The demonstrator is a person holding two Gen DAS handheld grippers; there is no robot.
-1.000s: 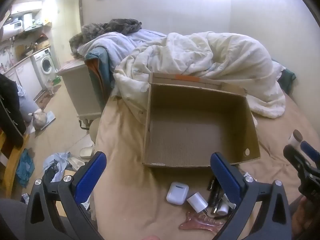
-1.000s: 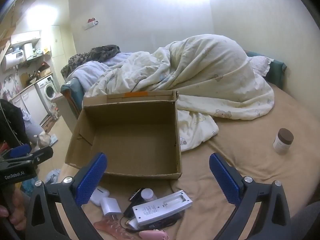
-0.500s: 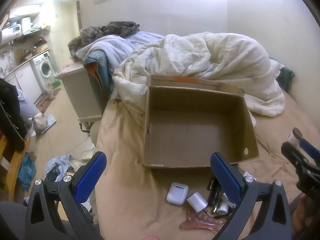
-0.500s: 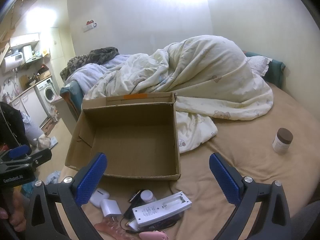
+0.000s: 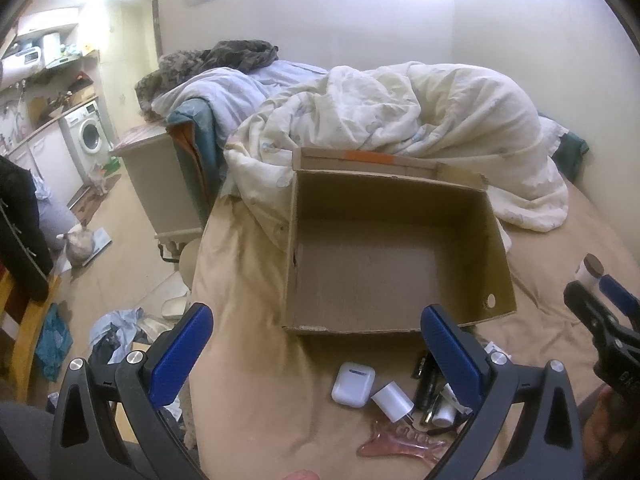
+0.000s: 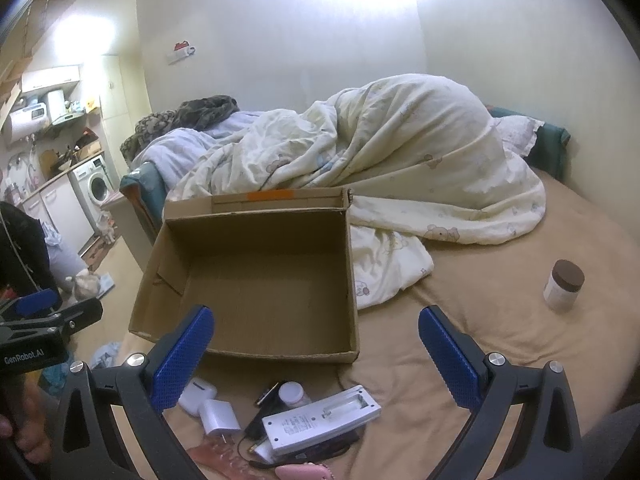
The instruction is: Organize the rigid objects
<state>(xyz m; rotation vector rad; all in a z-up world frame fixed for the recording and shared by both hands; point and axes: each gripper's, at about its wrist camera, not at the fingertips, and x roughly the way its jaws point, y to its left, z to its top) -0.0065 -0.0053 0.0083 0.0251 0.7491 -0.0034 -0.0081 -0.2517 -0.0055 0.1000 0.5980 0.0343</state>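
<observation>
Both hand-held grippers, left (image 5: 316, 344) and right (image 6: 316, 344), hung released and held nothing above the bed (image 6: 500, 340). An open box (image 6: 256, 280) sat on the sheet. Just before its near wall lay a case (image 5: 353, 384), plug (image 5: 392, 402) and charger (image 6: 320, 420); a jar (image 6: 563, 285) stood well apart, rightward.

My left wrist view: above bed's near edge, facing the cardboard box (image 5: 394, 256), close | my right wrist view: further right, same heading, box (image 6: 256, 276) left of centre | shared: box, duvet (image 5: 420, 120), charger (image 6: 220, 418).
</observation>
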